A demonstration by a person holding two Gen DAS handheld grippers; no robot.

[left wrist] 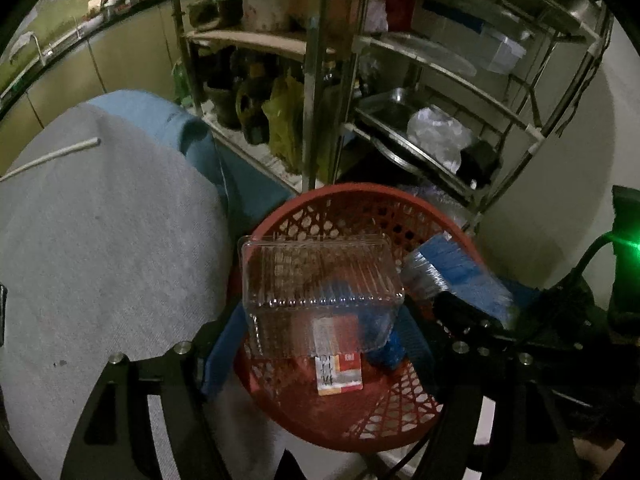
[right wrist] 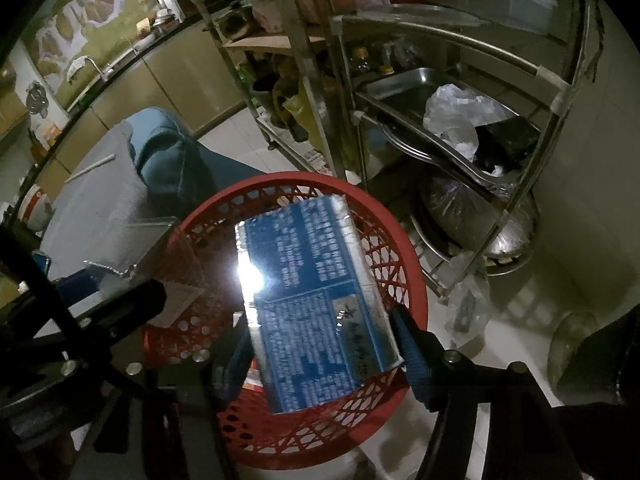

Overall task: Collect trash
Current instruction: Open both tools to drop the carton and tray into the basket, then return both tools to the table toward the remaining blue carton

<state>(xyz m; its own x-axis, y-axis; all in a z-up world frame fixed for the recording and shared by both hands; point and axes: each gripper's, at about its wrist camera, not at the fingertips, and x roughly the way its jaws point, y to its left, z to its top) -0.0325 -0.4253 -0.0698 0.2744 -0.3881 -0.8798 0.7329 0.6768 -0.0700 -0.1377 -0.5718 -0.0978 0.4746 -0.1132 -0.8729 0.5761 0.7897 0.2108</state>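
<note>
A red mesh basket (left wrist: 400,412) sits on the floor below both grippers; it also shows in the right wrist view (right wrist: 384,240). My left gripper (left wrist: 316,344) is shut on a clear plastic clamshell box (left wrist: 320,280) and holds it over the basket. A small red and white pack (left wrist: 340,372) lies in the basket beneath it. My right gripper (right wrist: 320,344) is shut on a shiny blue printed packet (right wrist: 312,304), held over the basket. That packet shows at the right in the left wrist view (left wrist: 460,276), and the clamshell at the left in the right wrist view (right wrist: 132,248).
A metal shelf rack (left wrist: 440,80) with trays, bags and jars stands just behind the basket. The person's grey top and blue jeans (left wrist: 100,240) fill the left side. A kitchen counter (right wrist: 100,68) runs along the far left. White floor tiles (right wrist: 520,308) lie to the right.
</note>
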